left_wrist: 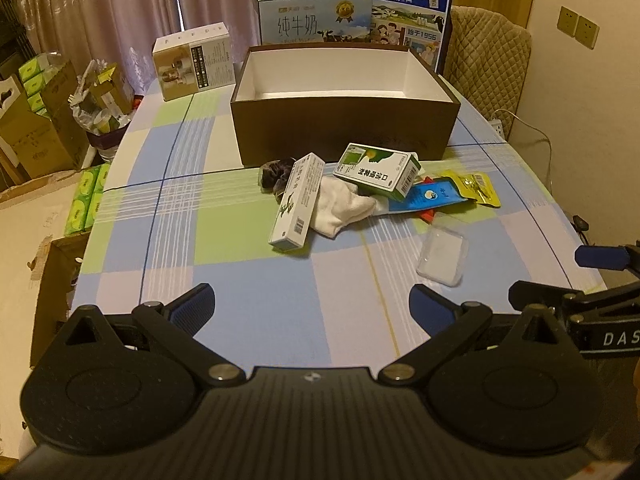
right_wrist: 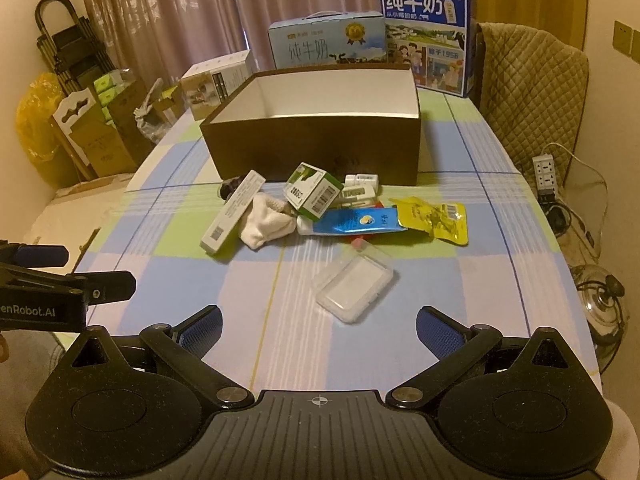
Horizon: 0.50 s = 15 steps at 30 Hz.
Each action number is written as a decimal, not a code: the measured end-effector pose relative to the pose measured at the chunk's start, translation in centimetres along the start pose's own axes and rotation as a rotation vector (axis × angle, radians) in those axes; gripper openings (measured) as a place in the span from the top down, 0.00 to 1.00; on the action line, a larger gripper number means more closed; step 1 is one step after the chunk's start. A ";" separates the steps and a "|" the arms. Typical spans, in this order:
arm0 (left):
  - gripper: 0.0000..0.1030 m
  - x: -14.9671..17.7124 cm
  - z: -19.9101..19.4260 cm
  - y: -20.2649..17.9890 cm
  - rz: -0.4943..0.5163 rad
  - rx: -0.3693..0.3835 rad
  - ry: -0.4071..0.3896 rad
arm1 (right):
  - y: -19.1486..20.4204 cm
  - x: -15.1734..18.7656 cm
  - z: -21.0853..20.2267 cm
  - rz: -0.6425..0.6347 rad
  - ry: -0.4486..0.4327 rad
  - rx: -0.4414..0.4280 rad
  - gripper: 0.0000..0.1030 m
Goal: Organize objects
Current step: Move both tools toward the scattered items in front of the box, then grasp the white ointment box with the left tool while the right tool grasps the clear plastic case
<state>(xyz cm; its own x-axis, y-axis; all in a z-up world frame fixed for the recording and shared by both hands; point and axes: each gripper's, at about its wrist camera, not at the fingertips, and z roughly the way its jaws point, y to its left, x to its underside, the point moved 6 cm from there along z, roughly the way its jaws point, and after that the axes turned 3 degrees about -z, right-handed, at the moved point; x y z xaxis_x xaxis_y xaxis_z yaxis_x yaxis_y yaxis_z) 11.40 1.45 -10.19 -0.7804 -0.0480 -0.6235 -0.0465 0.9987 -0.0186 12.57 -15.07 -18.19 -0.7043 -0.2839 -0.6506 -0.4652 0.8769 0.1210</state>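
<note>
An open brown box [left_wrist: 344,128] [right_wrist: 316,144] with a white inside stands mid-table. In front of it lies a pile: a long white carton [left_wrist: 298,200] [right_wrist: 234,210], a white sock [left_wrist: 344,208] [right_wrist: 266,222], a green-white carton [left_wrist: 378,170] [right_wrist: 314,194], a blue tube [left_wrist: 432,196] [right_wrist: 356,220], a yellow packet [left_wrist: 478,188] [right_wrist: 438,216] and a dark scrunchie [left_wrist: 274,176]. A clear plastic case [left_wrist: 442,256] [right_wrist: 354,282] lies nearest. My left gripper [left_wrist: 312,304] and right gripper [right_wrist: 320,326] hover open over the near table edge, short of the pile.
Milk cartons [left_wrist: 314,14] [right_wrist: 428,36] and a white appliance box [left_wrist: 194,62] stand behind the brown box. A quilted chair [right_wrist: 532,96] is at the right, cardboard boxes and tissue packs [left_wrist: 36,120] on the floor left. A power strip [right_wrist: 544,174] lies right of the table.
</note>
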 end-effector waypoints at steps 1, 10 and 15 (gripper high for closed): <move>0.01 -0.2 0.4 0.1 -0.001 0.002 0.002 | -0.1 -0.1 0.3 0.000 0.003 0.000 0.02; 0.01 -2.0 4.0 0.6 0.015 0.020 0.017 | -0.7 -1.4 3.8 0.000 0.028 0.003 0.02; 0.01 -3.3 6.1 0.7 0.038 0.021 0.015 | -1.3 -2.2 6.2 0.002 0.049 0.003 0.02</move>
<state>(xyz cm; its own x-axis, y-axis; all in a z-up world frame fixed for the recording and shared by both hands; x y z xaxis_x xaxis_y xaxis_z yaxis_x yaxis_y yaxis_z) 17.71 2.41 -12.90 -0.7907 -0.0102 -0.6121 -0.0037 0.9999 -0.0120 18.06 -13.19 -21.51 -0.7311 -0.3005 -0.6125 -0.4621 0.8786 0.1205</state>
